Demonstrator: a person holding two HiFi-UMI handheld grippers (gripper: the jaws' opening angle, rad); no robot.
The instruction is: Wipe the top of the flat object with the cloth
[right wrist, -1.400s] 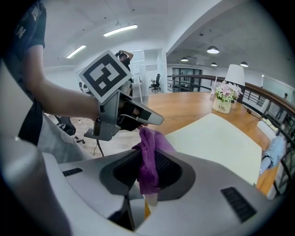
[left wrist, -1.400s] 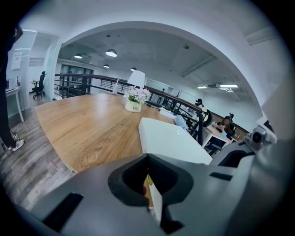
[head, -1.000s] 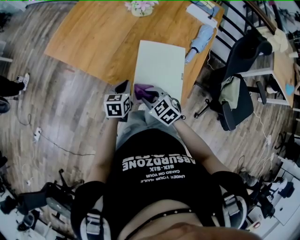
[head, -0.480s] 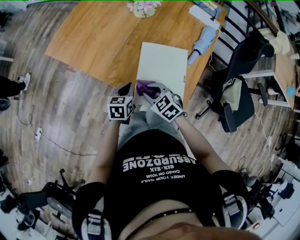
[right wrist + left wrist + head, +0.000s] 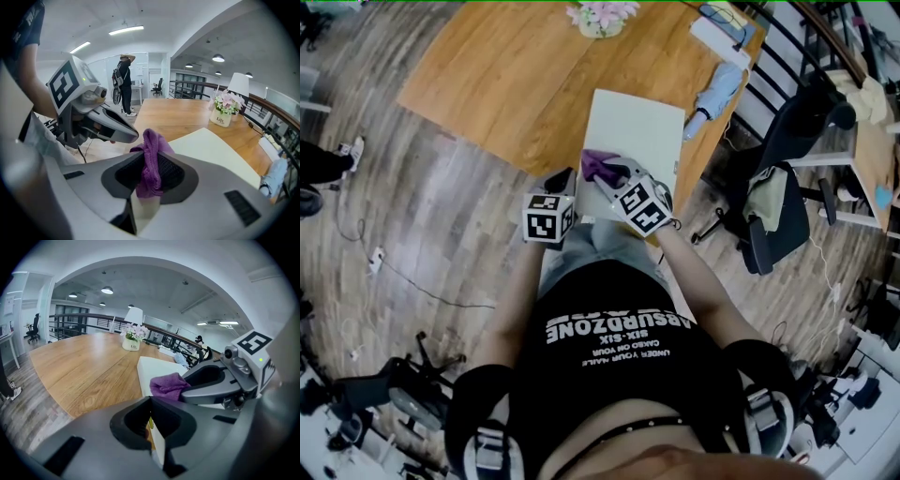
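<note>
A white flat board (image 5: 636,131) lies on the wooden table (image 5: 506,84), its near end at the table's front edge. My right gripper (image 5: 607,180) is shut on a purple cloth (image 5: 599,166) that rests on the board's near left part. In the right gripper view the cloth (image 5: 153,149) hangs bunched between the jaws of that gripper (image 5: 149,169), over the board (image 5: 213,152). My left gripper (image 5: 559,184) sits by the board's near left corner, beside the cloth. Its jaws (image 5: 151,399) meet at the tips with nothing seen between them; the cloth (image 5: 168,385) lies just beyond.
A flower pot (image 5: 602,17) stands at the table's far edge. A pale blue folded umbrella (image 5: 712,92) lies right of the board. An office chair (image 5: 778,187) stands right of the table. Cables run over the floor at left. A person (image 5: 123,84) stands far off.
Both grippers and the purple cloth have shifted slightly farther along the board, away from the person. The right gripper stays shut on the cloth.
</note>
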